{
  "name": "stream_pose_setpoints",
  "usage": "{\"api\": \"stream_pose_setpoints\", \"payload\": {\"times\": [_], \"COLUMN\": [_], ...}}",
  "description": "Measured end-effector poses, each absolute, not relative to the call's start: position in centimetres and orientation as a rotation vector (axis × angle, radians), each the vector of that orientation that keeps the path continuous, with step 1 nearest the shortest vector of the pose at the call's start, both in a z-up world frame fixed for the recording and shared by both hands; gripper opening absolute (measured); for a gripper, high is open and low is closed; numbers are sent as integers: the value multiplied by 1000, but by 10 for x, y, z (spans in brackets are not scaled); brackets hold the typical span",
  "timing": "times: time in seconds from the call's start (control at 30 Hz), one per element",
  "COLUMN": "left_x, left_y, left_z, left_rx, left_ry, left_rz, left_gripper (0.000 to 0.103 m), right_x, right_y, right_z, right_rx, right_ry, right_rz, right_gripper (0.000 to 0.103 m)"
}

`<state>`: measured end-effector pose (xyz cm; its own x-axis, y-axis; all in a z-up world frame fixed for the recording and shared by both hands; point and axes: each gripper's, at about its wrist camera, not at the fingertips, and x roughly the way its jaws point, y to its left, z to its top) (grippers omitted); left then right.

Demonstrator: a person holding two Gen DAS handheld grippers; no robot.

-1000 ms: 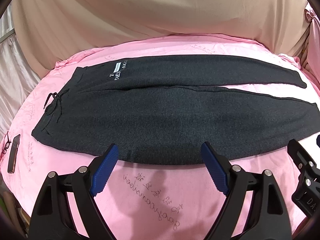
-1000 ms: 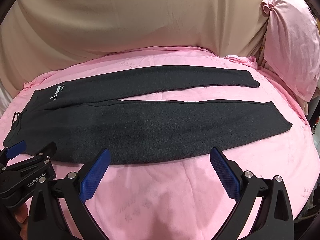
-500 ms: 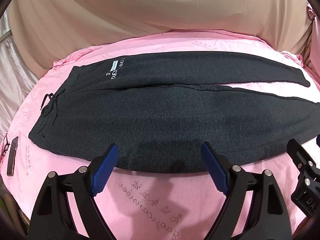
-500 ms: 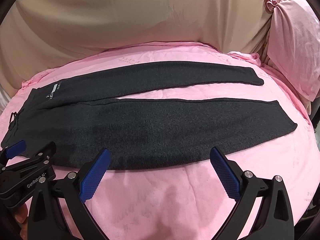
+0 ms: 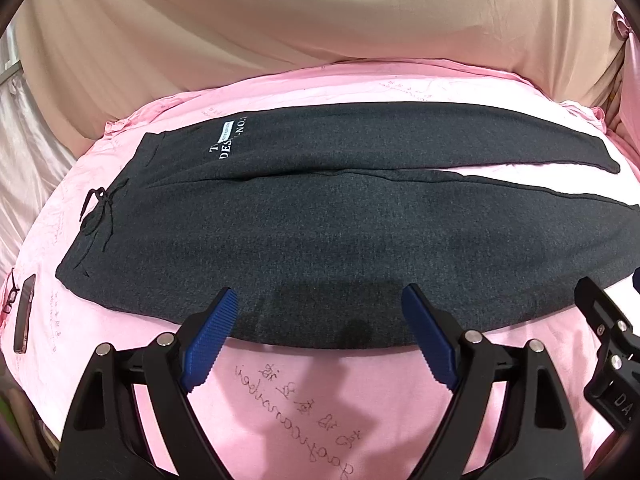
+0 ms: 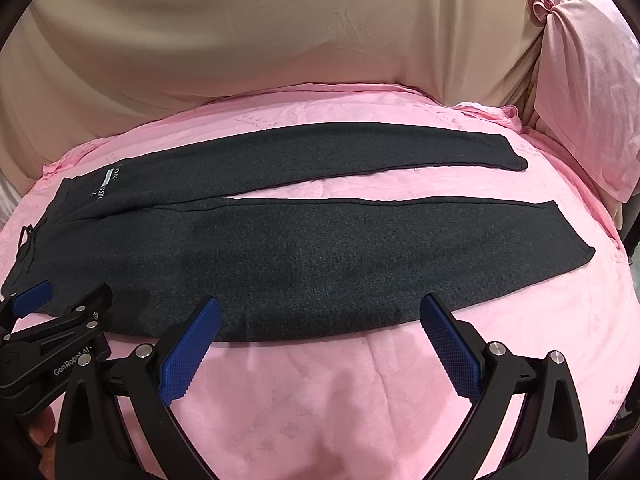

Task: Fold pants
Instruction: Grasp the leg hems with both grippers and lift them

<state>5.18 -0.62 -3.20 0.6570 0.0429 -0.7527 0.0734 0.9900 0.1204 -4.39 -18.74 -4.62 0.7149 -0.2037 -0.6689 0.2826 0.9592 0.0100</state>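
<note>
- Two grippers of mine hover over the near edge of the dark grey pants (image 5: 320, 240), which lie flat and unfolded across a pink bedsheet (image 5: 304, 408), both legs stretched out side by side.
- On the left gripper (image 5: 320, 320), the jaws are opening wider, blue pads (image 5: 210, 344) well apart; nothing sits between them, and the tips hang just above the near hem-side edge of the pants, around the thigh.
- My right gripper (image 6: 320, 330) stands wide open too, empty, its blue pads (image 6: 188, 354) poised over the same near edge, farther toward the ankles.
- At the waistband end of the pants, a black drawstring (image 5: 98, 210) is tied in a bow, and white lettering (image 5: 230, 142) marks the far hip.
- Leg cuffs (image 6: 576, 248) lie at the opposite end from the waistband; a narrow strip of sheet shows between the two legs.
- Beyond the cuffs, a pink pillow (image 6: 588, 92) leans at the bed's edge.
- Beside the waistband, on the sheet, rest a phone (image 5: 25, 316) and a pair of eyeglasses (image 5: 11, 292).
- Behind the pants, a beige cloth (image 6: 260, 40) drapes the background.
- Handwriting in pen (image 5: 296, 412) marks the sheet just in front of the pants.
</note>
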Motion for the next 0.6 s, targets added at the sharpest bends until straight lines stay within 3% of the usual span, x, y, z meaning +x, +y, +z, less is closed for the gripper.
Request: {"api": "stream_pose_setpoints", "payload": {"times": [0.27,0.6], "left_x": [109,272], "left_y": [58,199], "left_z": [-15,-3], "left_rx": [17,45], "left_ry": [834,812], "left_rz": [-48,215], "left_gripper": [89,91], "right_x": [-4,119], "right_y": [-313,-513], "right_z": [-34,-28], "right_rx": [135,162], "right_ry": [667,741], "right_rz": [-236,-361], "right_gripper": [97,97]}}
